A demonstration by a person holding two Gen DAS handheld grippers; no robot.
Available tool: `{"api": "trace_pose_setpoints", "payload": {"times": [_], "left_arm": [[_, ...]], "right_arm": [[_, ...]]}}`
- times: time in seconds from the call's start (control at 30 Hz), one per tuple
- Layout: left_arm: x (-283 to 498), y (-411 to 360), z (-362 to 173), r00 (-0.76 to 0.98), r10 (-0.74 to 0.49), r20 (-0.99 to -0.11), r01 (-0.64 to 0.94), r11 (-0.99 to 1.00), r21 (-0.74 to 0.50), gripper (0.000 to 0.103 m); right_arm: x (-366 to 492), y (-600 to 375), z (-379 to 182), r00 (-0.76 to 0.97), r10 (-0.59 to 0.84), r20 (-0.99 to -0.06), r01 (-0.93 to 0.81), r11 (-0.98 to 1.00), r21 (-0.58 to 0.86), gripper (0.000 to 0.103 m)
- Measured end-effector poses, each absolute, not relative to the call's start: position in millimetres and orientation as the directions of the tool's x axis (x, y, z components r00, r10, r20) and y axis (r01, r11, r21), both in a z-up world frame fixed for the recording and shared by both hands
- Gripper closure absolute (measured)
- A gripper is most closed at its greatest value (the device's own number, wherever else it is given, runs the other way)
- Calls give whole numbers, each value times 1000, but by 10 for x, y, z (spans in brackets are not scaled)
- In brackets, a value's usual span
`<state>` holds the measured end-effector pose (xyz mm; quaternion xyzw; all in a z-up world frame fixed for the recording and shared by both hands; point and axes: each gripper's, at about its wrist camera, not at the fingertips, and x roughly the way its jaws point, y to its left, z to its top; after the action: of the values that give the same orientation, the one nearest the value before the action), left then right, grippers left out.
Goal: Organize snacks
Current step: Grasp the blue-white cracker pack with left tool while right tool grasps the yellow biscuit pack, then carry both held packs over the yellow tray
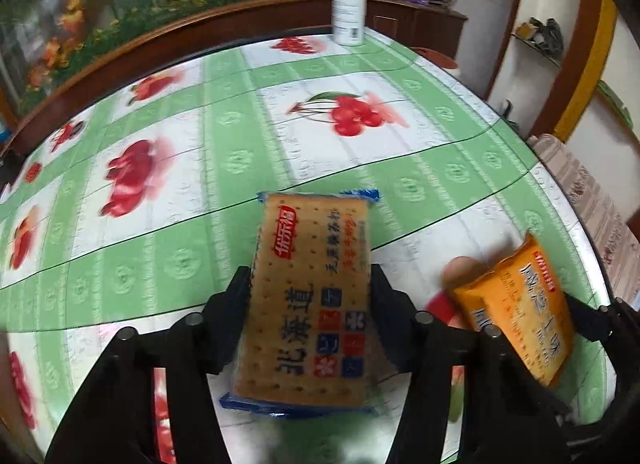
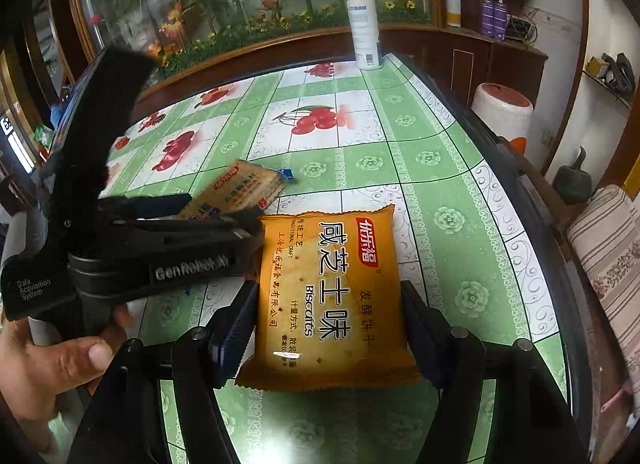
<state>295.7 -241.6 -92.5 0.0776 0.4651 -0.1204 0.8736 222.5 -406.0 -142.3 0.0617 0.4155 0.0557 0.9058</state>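
Blue-edged cracker pack (image 1: 310, 300) low centre, pinched between left gripper (image 1: 310, 284) pads. Orange biscuit packet (image 2: 328, 296) bottom centre, clamped by right gripper (image 2: 330, 304) above fruit-print tablecloth (image 2: 420, 168); spray bottle (image 2: 364, 24) upper middle.

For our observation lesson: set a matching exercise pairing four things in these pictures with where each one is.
Things:
1. blue-edged cracker pack
2. orange biscuit pack
3. white spray bottle
4. purple cans

Places:
A. standing at the far edge of the table
B. between the right gripper's fingers
C. on the wooden cabinet beyond the table
D. between the left gripper's fingers

Pairs: 1-D, 2-B, 3-A, 4-C
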Motion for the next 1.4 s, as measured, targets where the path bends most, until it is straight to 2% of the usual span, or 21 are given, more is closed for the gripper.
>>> {"api": "trace_pose_setpoints", "payload": {"times": [0.33, 0.83, 1.4], "left_arm": [[2413, -1783, -862, 590, -123, -798, 175, 984, -22, 49], [1428, -609, -523, 706, 20, -708, -66, 997, -38, 49], [965, -60, -339, 751, 115, -650, -173, 985, -25, 49]], "right_arm": [[2166, -3956, -1363, 662, 221, -717, -97, 973, 210, 32], [1973, -3098, -1203, 656, 299, -694, -281, 949, 143, 32], [1660, -2154, -991, 630, 403, -664, -443, 889, 119, 33]]}}
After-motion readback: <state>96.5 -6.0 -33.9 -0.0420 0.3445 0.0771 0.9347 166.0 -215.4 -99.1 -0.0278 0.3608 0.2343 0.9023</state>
